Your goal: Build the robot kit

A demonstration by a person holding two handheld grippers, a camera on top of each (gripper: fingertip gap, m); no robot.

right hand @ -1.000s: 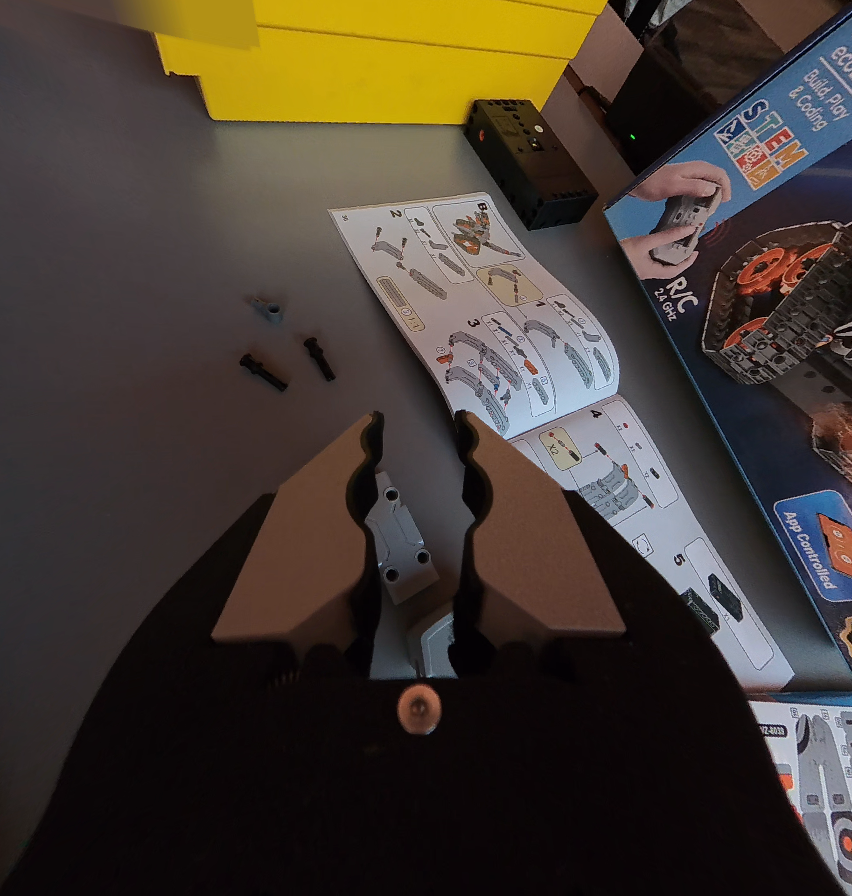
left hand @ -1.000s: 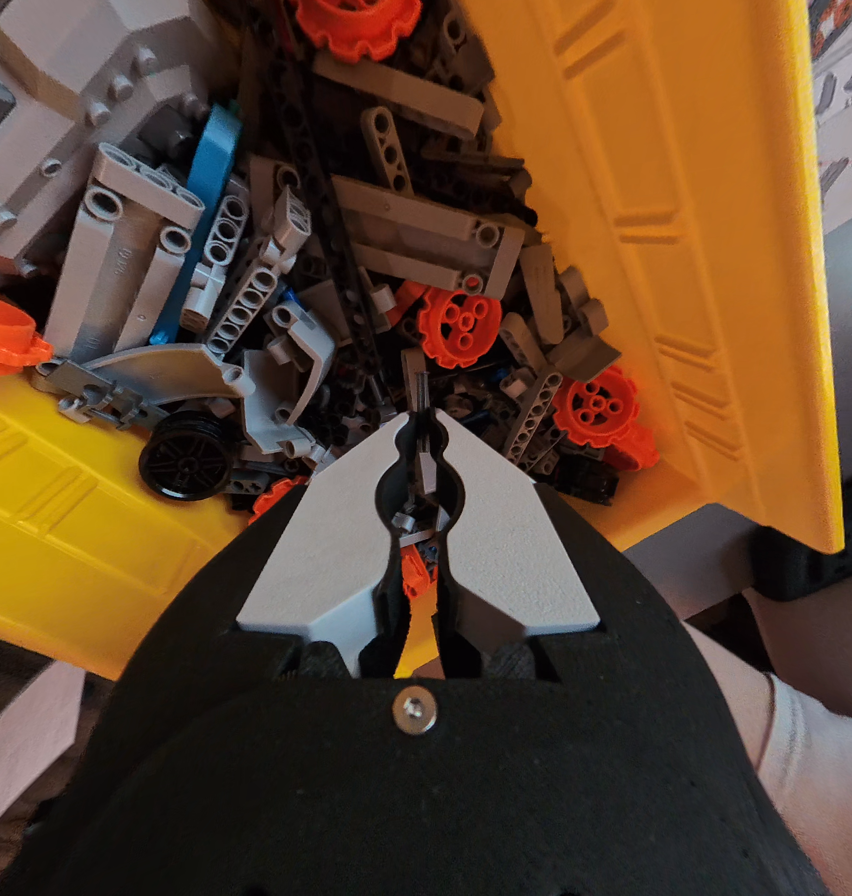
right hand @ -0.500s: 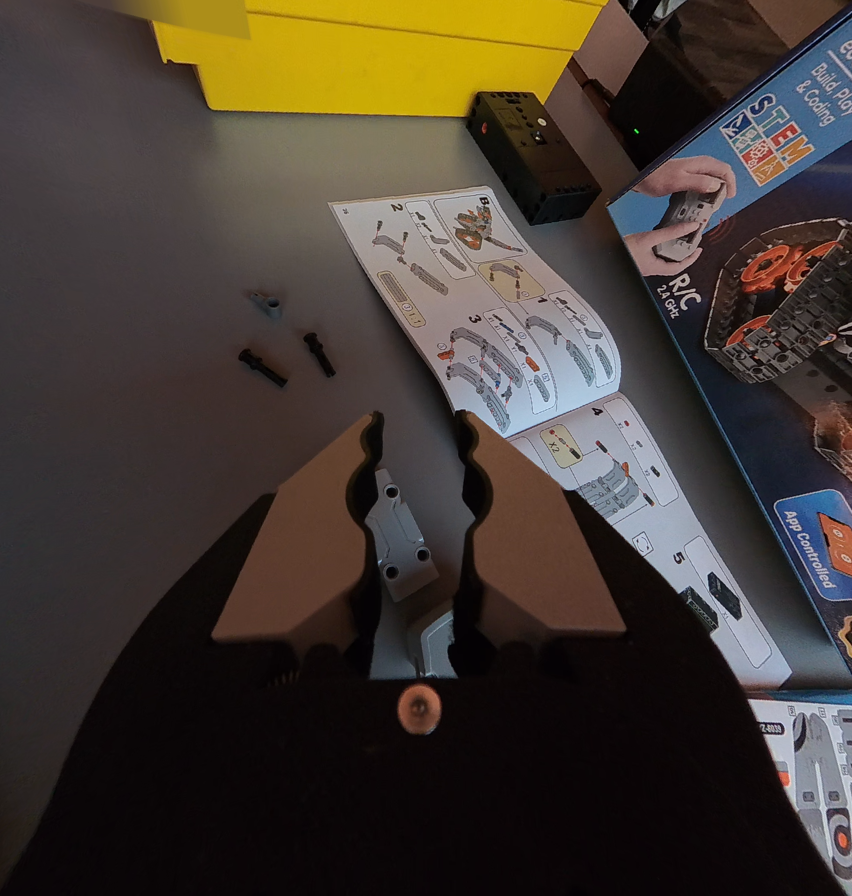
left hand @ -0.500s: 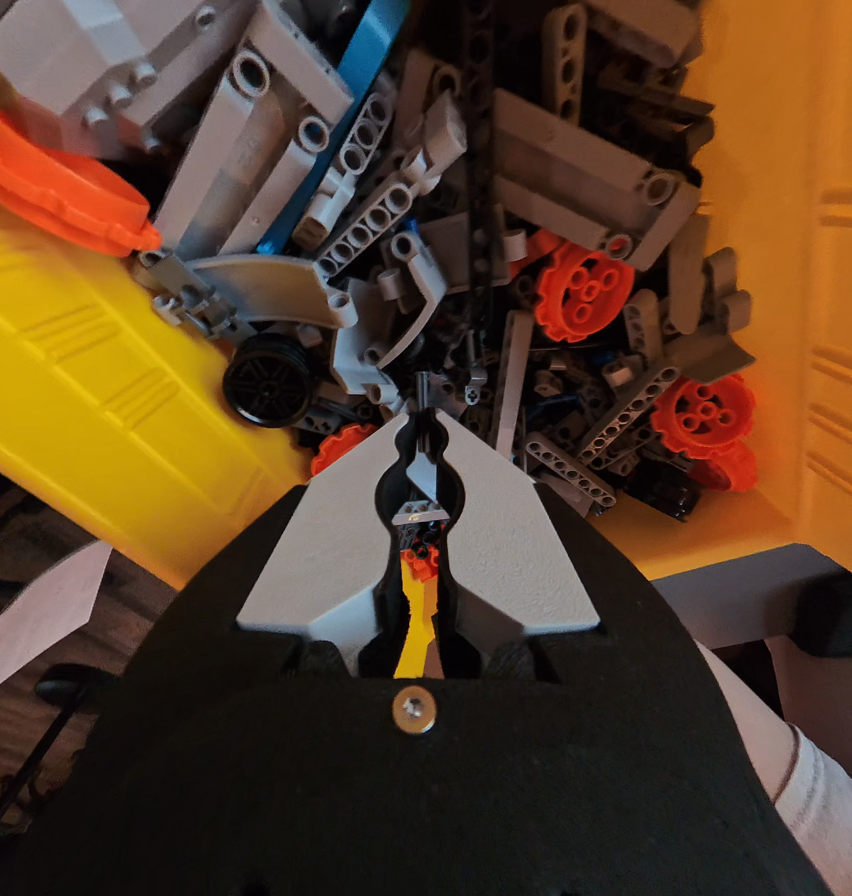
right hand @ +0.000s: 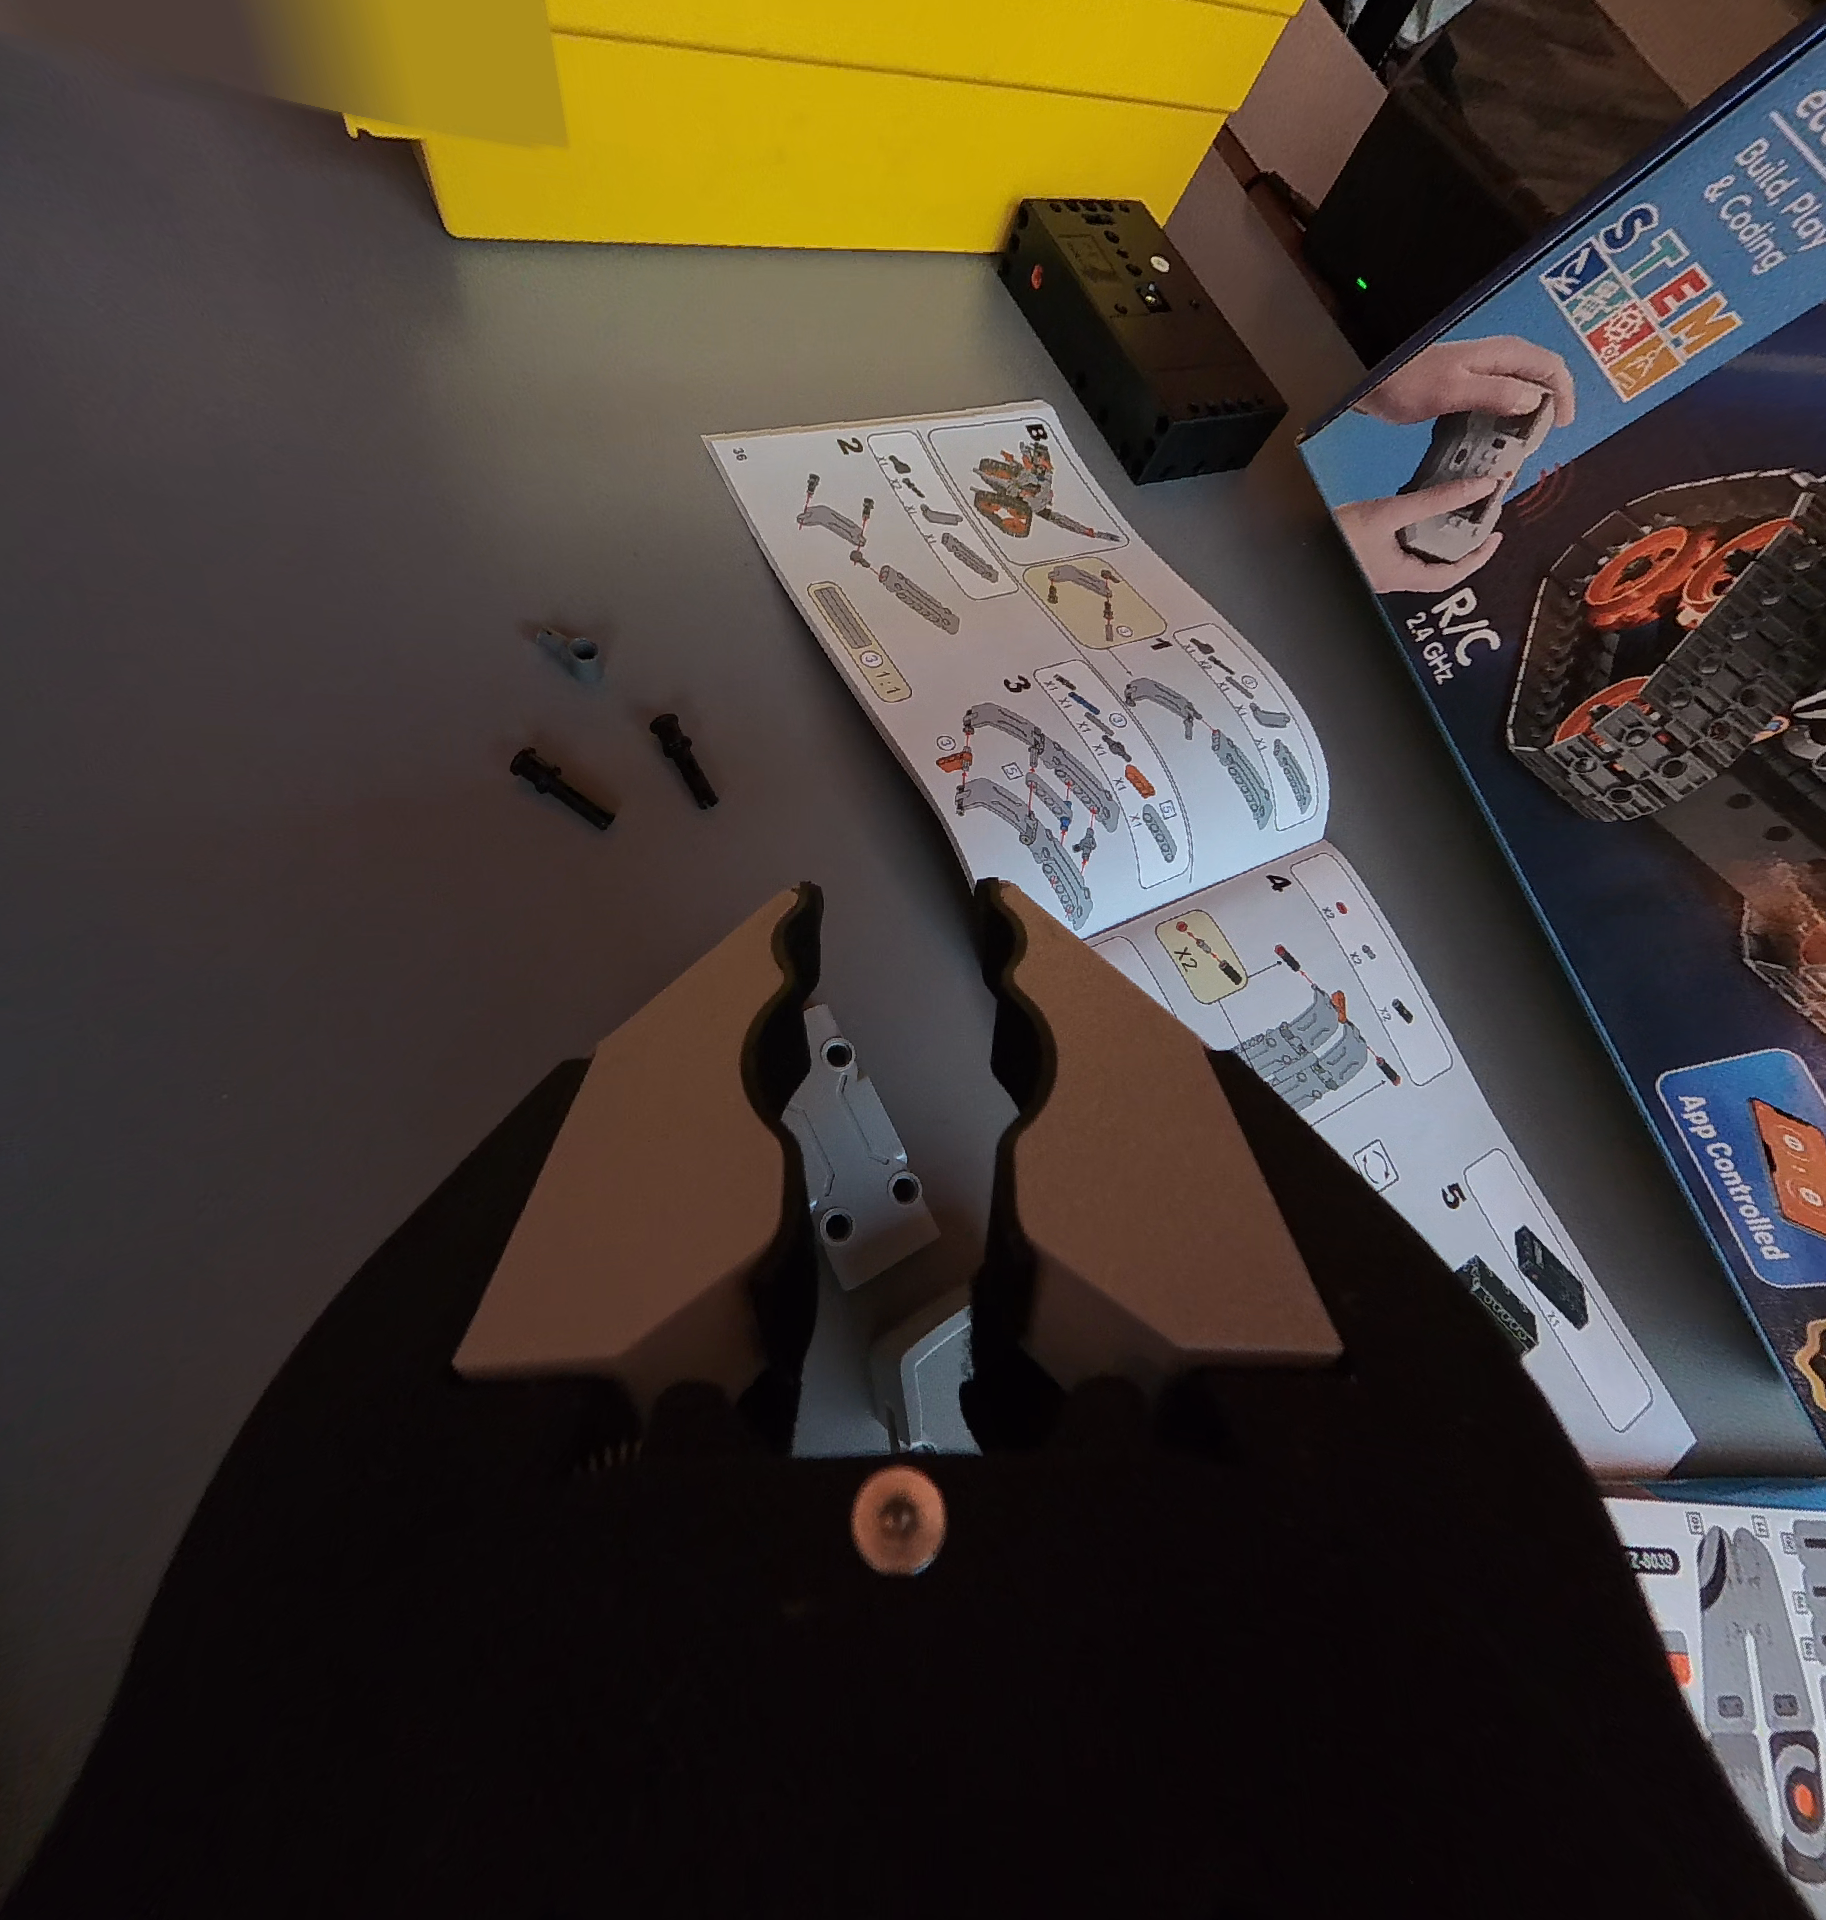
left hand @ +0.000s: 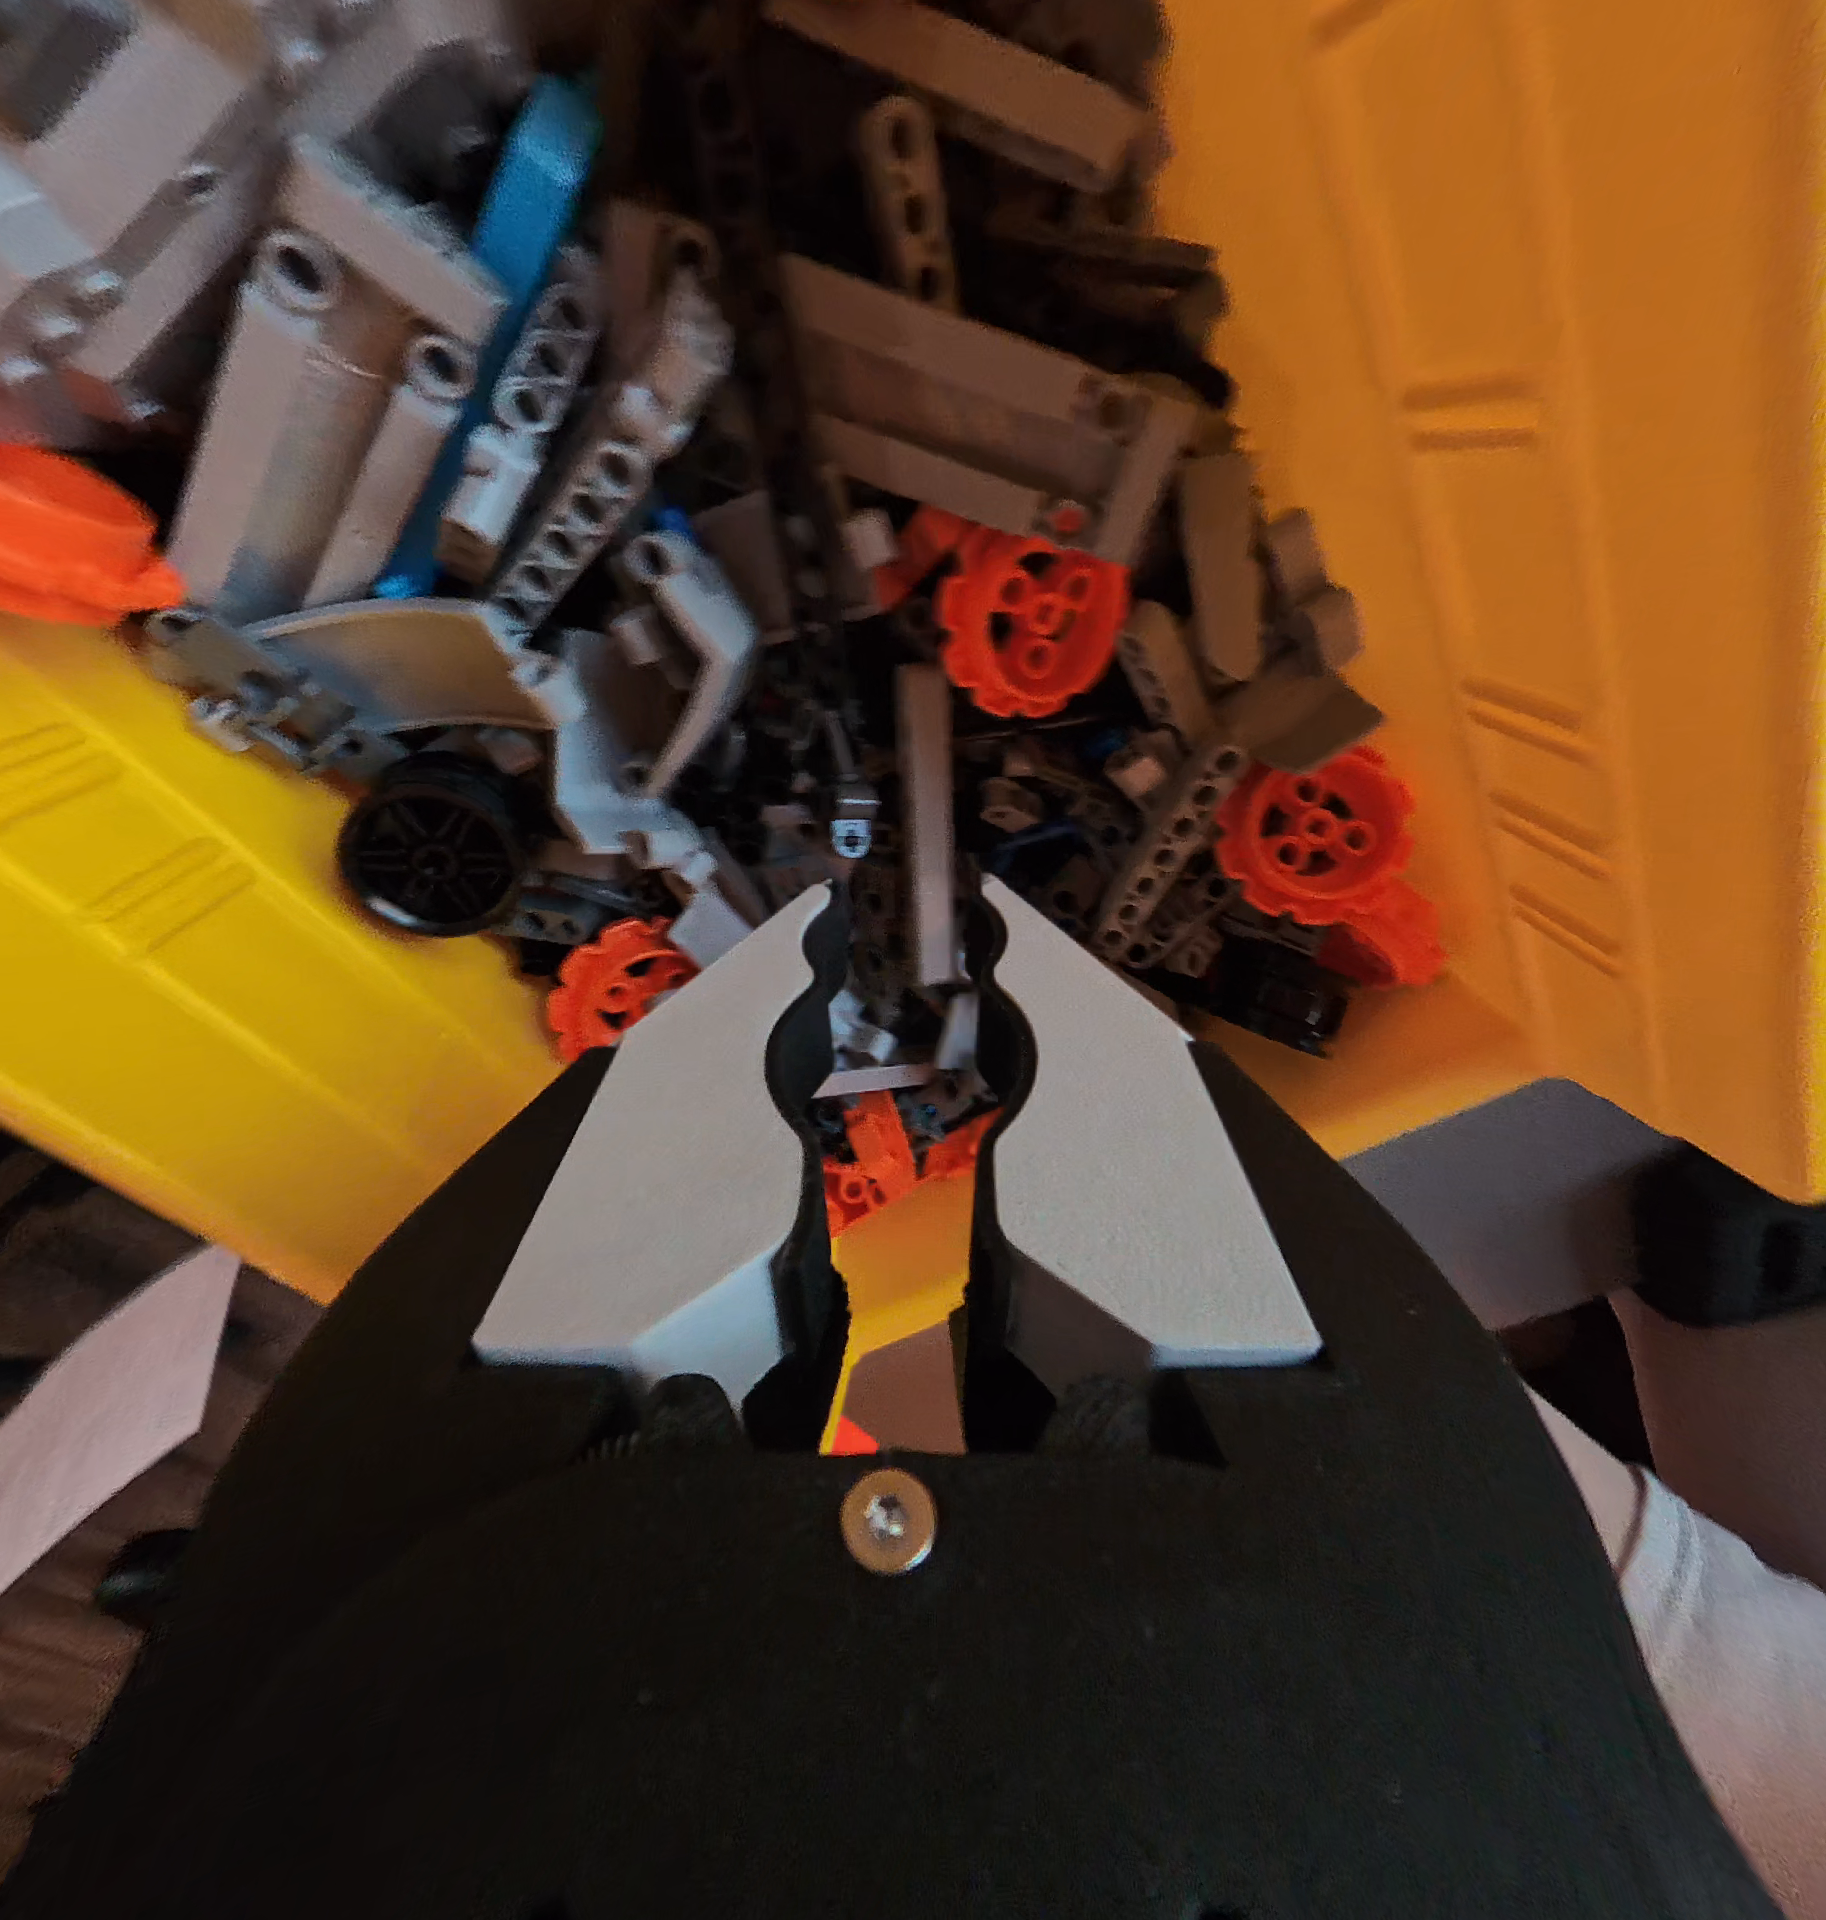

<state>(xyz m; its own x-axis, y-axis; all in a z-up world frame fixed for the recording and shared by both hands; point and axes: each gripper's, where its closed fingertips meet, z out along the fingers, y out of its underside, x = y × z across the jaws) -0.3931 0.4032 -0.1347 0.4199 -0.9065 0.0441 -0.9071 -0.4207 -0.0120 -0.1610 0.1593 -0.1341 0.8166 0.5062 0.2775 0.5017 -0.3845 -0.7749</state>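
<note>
My left gripper (left hand: 909, 888) is open above a yellow bin (left hand: 1460, 520) full of grey, black and orange building pieces. A small grey connector (left hand: 853, 826) and a grey beam (left hand: 930, 831) lie just ahead of its tips. Orange gear wheels (left hand: 1034, 623) and a black wheel (left hand: 431, 852) lie around them. My right gripper (right hand: 896, 891) is open low over the grey table. A grey panel piece (right hand: 857, 1153) lies on the table between its fingers. Whether the left finger touches it I cannot tell. A lighter grey piece (right hand: 924, 1371) lies nearer the gripper's base.
Two black pins (right hand: 561, 790) and a small blue-grey connector (right hand: 576, 655) lie on the table to the front left. An open instruction booklet (right hand: 1096, 727), a black battery box (right hand: 1137, 332), a blue product box (right hand: 1667, 623) and a sticker sheet (right hand: 1761, 1662) are to the right. Tip to tip, the grippers are about 35 cm apart. The black wheel (left hand: 431, 852) is about 7 cm from my left fingertips and 40 cm from my right.
My left gripper was shut on a thin dark pin and has opened; the pin is no longer between its tips. The left view has shifted over the bin. The right gripper has barely moved.
</note>
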